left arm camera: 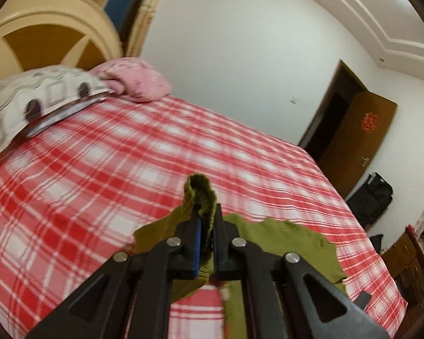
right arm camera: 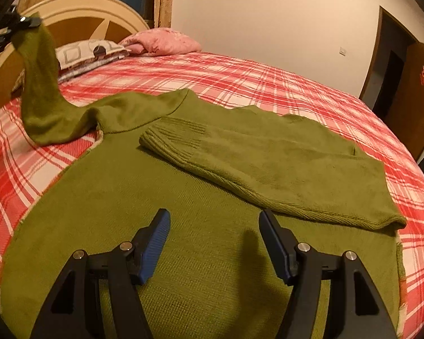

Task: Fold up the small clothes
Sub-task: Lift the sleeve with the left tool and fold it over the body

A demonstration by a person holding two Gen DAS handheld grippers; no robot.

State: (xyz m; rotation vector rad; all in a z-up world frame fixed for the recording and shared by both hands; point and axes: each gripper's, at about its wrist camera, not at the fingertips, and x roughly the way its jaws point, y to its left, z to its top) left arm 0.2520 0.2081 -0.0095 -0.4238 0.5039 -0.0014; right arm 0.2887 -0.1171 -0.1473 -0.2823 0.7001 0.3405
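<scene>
An olive-green knit sweater (right arm camera: 161, 186) lies flat on the red plaid bed (right arm camera: 268, 76). Its right sleeve (right arm camera: 268, 163) is folded across the body. Its left sleeve (right arm camera: 39, 84) is lifted up off the bed. My left gripper (left arm camera: 207, 212) is shut on the ribbed cuff of that sleeve (left arm camera: 202, 195); it also shows at the far left of the right wrist view (right arm camera: 28, 22). My right gripper (right arm camera: 213, 217) is open and empty, just above the sweater's lower body.
Two pillows, one patterned (left arm camera: 42, 99) and one pink (left arm camera: 135, 82), lie by the headboard (left arm camera: 51, 36). An open brown door (left arm camera: 359, 138) and a black bag (left arm camera: 373, 197) stand to the right past the bed. Wooden furniture (left arm camera: 412, 260) stands at the lower right.
</scene>
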